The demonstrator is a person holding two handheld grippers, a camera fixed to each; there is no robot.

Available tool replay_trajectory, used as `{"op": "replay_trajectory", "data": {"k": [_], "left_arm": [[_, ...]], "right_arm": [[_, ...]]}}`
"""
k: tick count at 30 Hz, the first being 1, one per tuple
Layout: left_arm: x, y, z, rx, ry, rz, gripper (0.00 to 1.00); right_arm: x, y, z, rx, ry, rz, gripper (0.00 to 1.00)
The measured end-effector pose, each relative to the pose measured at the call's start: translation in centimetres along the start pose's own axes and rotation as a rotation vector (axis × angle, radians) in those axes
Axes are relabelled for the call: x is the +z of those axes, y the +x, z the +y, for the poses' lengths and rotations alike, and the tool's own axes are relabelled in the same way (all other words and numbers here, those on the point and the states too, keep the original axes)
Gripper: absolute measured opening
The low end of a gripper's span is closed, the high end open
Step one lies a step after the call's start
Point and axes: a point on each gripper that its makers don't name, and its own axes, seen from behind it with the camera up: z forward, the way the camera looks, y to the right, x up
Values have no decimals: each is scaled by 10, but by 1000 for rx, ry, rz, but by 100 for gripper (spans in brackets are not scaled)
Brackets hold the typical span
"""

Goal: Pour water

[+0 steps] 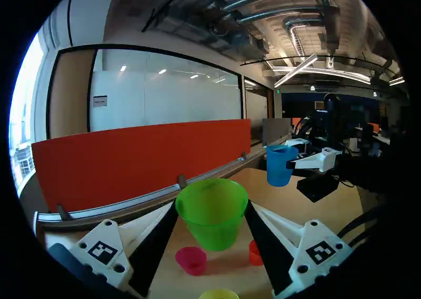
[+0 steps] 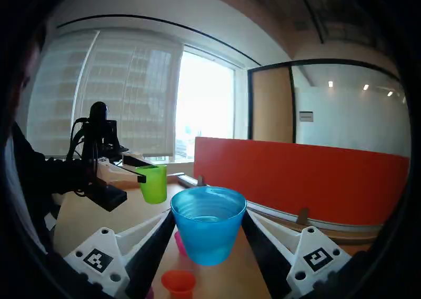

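Green cup (image 1: 212, 215), blue cup (image 2: 208, 228) gripped, yellow cup (image 1: 218, 295) cut off

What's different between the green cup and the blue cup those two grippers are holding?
The green cup is gripped by the left gripper; the blue cup by the right gripper. The blue cup holds water; the green cup looks empty. Both are translucent, tapered, upright and lifted off the table.
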Motion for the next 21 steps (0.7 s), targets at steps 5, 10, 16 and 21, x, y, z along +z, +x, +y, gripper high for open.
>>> {"op": "replay_trajectory", "data": {"k": [5,10,16,21], "left_arm": [[0,4,3,-9,-7,14,89],[0,6,3,-9,-6,23,89],[-1,7,2,-10,2,26,89],[-4,8,3,-17,-3,31,88]], "right_arm": [[1,1,-1,-5,3,-2,90],[2,3,-3,-8,4,-4,90],[4,4,-7,-12,10,-6,90],[7,5,-9,-15,11,-8,89]]}}
